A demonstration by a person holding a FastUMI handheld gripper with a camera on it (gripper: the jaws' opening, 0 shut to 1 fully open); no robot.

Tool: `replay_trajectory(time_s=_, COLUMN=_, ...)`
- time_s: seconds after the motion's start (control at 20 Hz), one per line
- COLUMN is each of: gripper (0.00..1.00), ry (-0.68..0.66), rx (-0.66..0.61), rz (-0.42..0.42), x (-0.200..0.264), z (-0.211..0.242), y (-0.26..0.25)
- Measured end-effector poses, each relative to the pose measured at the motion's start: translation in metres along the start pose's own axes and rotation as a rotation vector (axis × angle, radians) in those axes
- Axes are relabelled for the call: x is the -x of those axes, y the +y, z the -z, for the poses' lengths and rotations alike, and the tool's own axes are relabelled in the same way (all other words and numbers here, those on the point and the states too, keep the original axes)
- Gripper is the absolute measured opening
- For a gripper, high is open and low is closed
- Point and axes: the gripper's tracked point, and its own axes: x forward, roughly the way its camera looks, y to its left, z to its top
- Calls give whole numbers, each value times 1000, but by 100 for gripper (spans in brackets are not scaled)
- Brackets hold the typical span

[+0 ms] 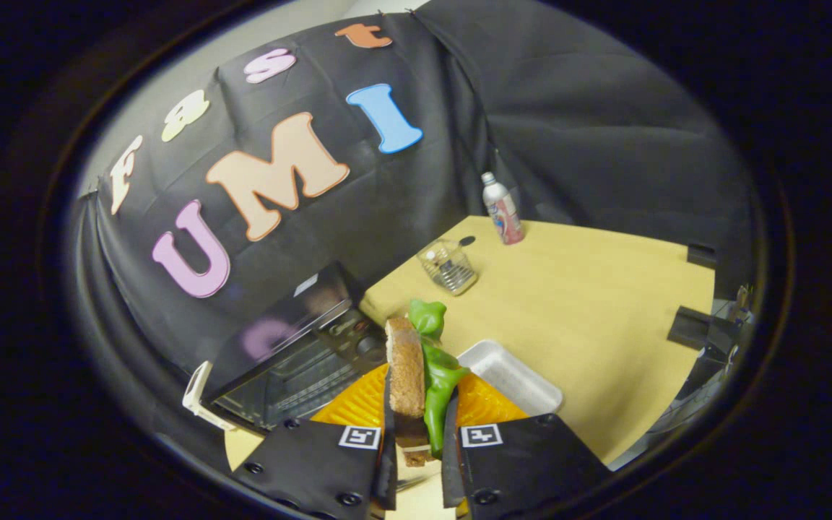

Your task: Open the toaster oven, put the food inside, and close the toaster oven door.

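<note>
The wooden table (589,303) is the biggest thing here, and every place below is given against the toaster oven (293,361), the black box at the table's near corner against the booth wall, its glass front and wire rack showing and a pale handle (196,399) sticking out at its lower edge; whether the door is fully down cannot be made out. Beside the toaster oven, on the side away from the wall, sits a white tray (513,375), empty as far as can be seen. Farther from the toaster oven along the table stands a clear glass jar (449,266), and beyond that, well apart, a small bottle (502,209) near the wall. The sandwich (419,368), a slice of brown bread with a green leaf against it, is lifted off the table and stands on edge just in front of the toaster oven's control side, pinched between the two fingers of the gripper (419,433), which press on it from either flank. It looks light and fairly soft: the bread will likely give under pressure and crumble, and the leaf looks smooth and may slide out. The sound hold seems the present one, across the flat faces low on the slice, firm enough to trap the leaf yet not crush the crumb.
</note>
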Motion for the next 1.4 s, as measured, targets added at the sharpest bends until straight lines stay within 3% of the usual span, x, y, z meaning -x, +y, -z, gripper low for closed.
replay_trajectory(time_s=0.35, gripper=26, ry=107, rx=-118, rz=-161, x=-9, z=65, y=70)
replay_trajectory(time_s=0.65, gripper=26, ry=121, rx=-290, rz=-298, x=-54, z=82, y=131)
replay_trajectory(time_s=1.1, gripper=26, ry=138, rx=-439, rz=-337, x=-129, z=96, y=156)
replay_trajectory(time_s=1.3, gripper=48, ry=113, rx=-384, rz=-255, x=-138, z=94, y=136)
replay_trajectory(time_s=1.4, gripper=59, ry=104, rx=-348, rz=-261, x=-133, z=96, y=135)
